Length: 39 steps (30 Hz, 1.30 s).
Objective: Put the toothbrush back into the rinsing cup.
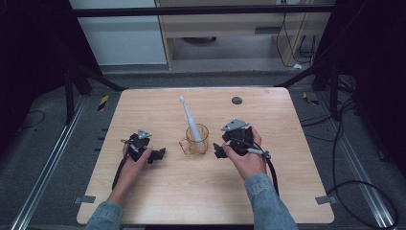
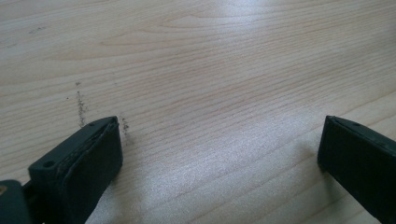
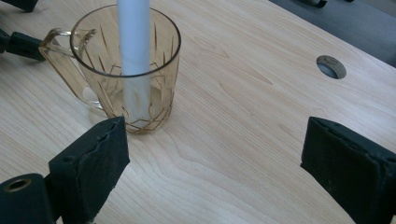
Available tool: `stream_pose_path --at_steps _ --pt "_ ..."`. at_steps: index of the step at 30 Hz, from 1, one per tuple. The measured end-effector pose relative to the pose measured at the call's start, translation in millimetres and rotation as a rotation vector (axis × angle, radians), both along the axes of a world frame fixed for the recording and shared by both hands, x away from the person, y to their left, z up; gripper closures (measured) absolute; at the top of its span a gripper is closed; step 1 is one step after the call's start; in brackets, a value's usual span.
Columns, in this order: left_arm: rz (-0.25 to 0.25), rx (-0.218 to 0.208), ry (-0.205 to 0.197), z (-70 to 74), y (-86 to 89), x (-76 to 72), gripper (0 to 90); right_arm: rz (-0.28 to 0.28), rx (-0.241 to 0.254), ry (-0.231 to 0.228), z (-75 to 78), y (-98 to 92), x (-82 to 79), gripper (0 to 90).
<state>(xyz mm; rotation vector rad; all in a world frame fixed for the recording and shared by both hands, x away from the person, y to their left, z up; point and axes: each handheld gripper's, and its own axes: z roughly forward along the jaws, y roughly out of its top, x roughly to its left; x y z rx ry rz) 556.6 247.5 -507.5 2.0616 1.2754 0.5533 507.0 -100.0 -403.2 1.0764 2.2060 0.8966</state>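
Observation:
An amber glass mug [image 1: 196,140] [image 3: 163,93] stands upright near the middle of the wooden table [image 1: 268,191]. A white toothbrush [image 1: 190,120] [image 3: 134,37] leans in it, head up and tilted toward the far left. My right gripper [image 1: 218,150] [image 3: 215,140] rests just right of the mug, its jaws open and pointing at it with only bare table between them. My left gripper [image 1: 161,154] [image 2: 219,126] lies left of the mug's handle, open over bare wood. Its jaw tips [image 3: 21,43] show beyond the mug in the right gripper view.
A round cable hole [image 1: 236,100] [image 3: 331,66] sits in the table's far right part. Black frame struts [image 1: 306,74] and cables [image 1: 356,184] flank the table on the floor. Faint dark scuffs [image 2: 81,105] mark the wood by my left gripper.

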Motion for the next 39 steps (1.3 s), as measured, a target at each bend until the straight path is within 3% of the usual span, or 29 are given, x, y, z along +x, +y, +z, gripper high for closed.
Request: stream_pose_path --at_steps 23,30,39 --pt "0.001 -0.001 0.000 -0.1 -0.1 0.1 0.0 -0.132 -0.019 0.029 -15.7 -64.1 2.0 9.9" --pt "0.003 -0.002 -0.001 -0.1 -0.4 0.3 0.0 -0.197 -0.006 0.033 -24.5 -84.2 12.9 10.9" --pt "0.002 -0.002 -0.001 -0.1 -0.4 0.3 0.0 -0.241 0.003 0.049 -34.2 -90.1 32.1 12.4"
